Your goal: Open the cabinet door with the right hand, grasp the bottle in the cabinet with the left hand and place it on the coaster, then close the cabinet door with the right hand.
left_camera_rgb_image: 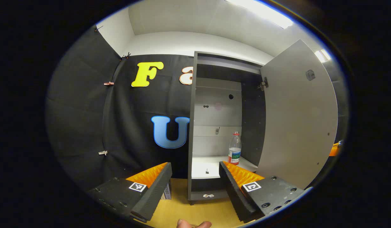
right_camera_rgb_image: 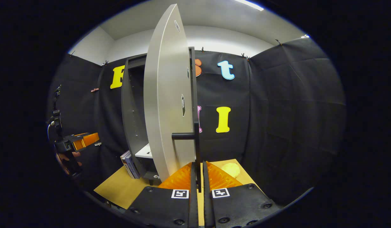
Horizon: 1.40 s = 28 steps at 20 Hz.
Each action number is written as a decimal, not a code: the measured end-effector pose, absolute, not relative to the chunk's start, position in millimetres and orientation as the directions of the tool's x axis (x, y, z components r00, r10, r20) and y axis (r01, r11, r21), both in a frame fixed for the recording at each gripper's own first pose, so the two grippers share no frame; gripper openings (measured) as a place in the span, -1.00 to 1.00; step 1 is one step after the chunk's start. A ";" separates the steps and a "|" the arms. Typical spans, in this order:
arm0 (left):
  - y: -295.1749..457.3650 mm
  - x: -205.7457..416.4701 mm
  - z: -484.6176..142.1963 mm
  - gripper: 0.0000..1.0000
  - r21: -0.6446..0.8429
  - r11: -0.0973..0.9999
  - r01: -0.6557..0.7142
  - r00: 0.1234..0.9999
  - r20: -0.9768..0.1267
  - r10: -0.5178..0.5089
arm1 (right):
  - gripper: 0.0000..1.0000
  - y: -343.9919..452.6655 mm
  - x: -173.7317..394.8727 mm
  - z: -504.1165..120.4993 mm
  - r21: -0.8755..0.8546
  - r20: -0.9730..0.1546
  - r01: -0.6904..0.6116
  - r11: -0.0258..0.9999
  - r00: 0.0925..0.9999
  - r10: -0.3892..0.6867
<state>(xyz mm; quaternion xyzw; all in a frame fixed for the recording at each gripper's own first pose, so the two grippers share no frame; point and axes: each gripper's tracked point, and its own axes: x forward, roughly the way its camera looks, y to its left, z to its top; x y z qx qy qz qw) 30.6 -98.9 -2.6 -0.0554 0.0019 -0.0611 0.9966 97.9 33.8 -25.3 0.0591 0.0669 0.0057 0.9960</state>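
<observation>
Door [left_camera_rgb_image: 298,114]: swung wide open on the cabinet [left_camera_rgb_image: 225,126], its inner face to the left gripper view.
Handle [right_camera_rgb_image: 195,148]: a dark bar on the door's outer side, caught between the fingers of the right gripper [right_camera_rgb_image: 199,177], which are closed on it.
Left gripper [left_camera_rgb_image: 195,177]: fingers spread apart, empty, facing the open cabinet.
Bottle [left_camera_rgb_image: 234,148]: upright on the cabinet's white shelf, toward its right side, well apart from either gripper.
Coaster [right_camera_rgb_image: 231,169]: a round yellow disc on the wooden table [right_camera_rgb_image: 116,186], right of the cabinet.
Books [right_camera_rgb_image: 129,164]: leaning beside the cabinet's left foot.

Staged recording booth, black cloth walls [right_camera_rgb_image: 277,104], lone cabinet [left_camera_rgb_image: 214,126] on wooden tabletop [right_camera_rgb_image: 119,186]
</observation>
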 end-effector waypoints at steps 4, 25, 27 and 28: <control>-130.8 50.1 -0.9 0.84 -0.113 0.984 0.140 0.990 -0.001 -0.141 | -0.77 29.3 99.1 -25.7 0.134 -0.131 -0.007 0.991 0.991 0.025; -318.5 230.2 -12.2 0.89 -0.101 0.973 0.208 0.978 0.020 -0.207 | 0.95 -29.5 114.2 -27.8 0.080 -0.033 0.125 0.989 0.992 -0.123; -325.3 246.6 -15.2 0.84 -0.102 0.975 0.199 0.980 0.017 -0.199 | 0.95 -36.2 110.7 -34.8 0.057 -0.058 0.128 0.990 0.991 -0.125; -326.9 254.3 -18.7 0.89 -0.100 0.976 0.194 0.981 0.011 -0.193 | 0.96 -37.4 108.6 -35.7 0.061 -0.068 0.124 0.990 0.990 -0.120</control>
